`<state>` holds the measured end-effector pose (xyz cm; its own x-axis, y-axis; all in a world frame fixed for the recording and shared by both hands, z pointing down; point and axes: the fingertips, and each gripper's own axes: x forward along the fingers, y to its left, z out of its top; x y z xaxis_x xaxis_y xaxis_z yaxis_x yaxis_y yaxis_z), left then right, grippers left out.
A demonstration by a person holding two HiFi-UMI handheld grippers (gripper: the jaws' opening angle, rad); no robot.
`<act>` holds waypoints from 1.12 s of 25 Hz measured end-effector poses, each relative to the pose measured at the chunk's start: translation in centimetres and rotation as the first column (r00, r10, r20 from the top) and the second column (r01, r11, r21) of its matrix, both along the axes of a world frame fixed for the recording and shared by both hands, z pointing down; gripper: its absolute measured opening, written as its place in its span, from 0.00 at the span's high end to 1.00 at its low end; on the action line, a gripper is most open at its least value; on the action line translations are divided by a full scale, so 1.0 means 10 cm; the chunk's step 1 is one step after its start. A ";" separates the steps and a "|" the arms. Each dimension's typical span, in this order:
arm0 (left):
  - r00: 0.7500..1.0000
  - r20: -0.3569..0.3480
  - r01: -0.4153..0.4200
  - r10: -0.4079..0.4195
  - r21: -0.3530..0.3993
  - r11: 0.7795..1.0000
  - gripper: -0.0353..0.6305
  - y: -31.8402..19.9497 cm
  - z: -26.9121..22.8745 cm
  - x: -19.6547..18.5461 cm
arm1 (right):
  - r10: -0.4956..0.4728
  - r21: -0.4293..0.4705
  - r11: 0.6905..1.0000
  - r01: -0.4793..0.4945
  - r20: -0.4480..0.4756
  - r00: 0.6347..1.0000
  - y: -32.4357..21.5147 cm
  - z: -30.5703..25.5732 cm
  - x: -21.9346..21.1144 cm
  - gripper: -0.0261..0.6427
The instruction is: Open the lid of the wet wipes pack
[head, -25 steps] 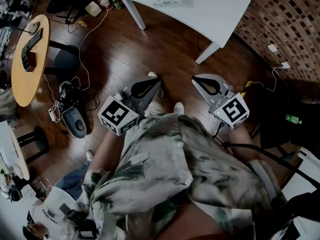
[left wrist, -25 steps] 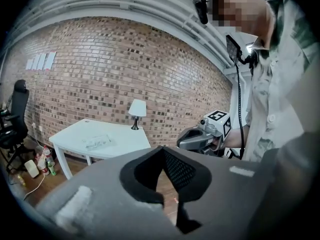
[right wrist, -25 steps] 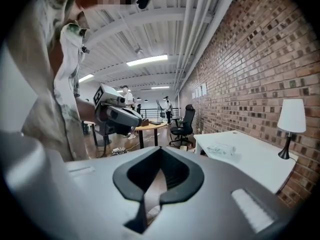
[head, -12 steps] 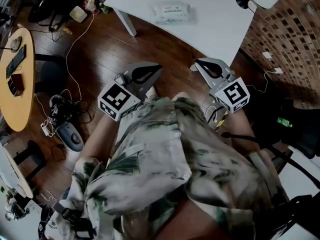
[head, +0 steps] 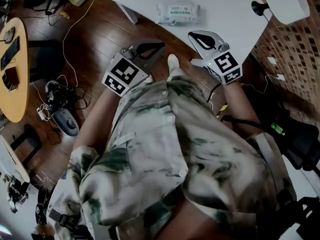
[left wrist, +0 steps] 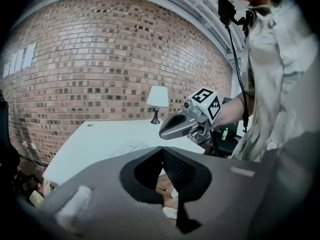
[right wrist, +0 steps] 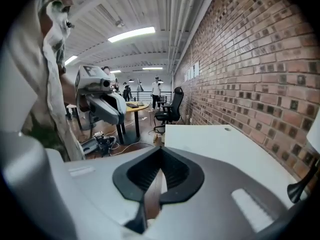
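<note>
Grey left claw [head: 161,44] and right claw [head: 192,34] both closed, empty, apart from the wet wipes pack [head: 178,12].

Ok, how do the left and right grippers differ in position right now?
The left gripper hangs over the wood floor, short of the white table; the right gripper has its tip overlapping the table's near edge. In the head view the left gripper points up-right, the right gripper up-left, converging toward the wet wipes pack. Both are shut, empty and clear of the pack.
</note>
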<state>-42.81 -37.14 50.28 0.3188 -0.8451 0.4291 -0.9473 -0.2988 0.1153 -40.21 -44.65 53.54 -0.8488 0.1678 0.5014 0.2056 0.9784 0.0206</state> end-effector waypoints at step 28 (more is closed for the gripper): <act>0.829 0.479 -0.103 0.289 -0.377 0.920 0.84 -1.41 1.39 -0.30 | -0.171 0.115 0.973 0.198 -0.210 0.963 -0.54 1.25 -0.30 0.96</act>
<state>-45.78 -51.19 64.15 0.1157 -0.5729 0.8114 -0.8177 -0.5187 -0.2496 -43.17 -50.03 66.05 -0.6916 0.2318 0.6840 0.3951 0.9142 0.0897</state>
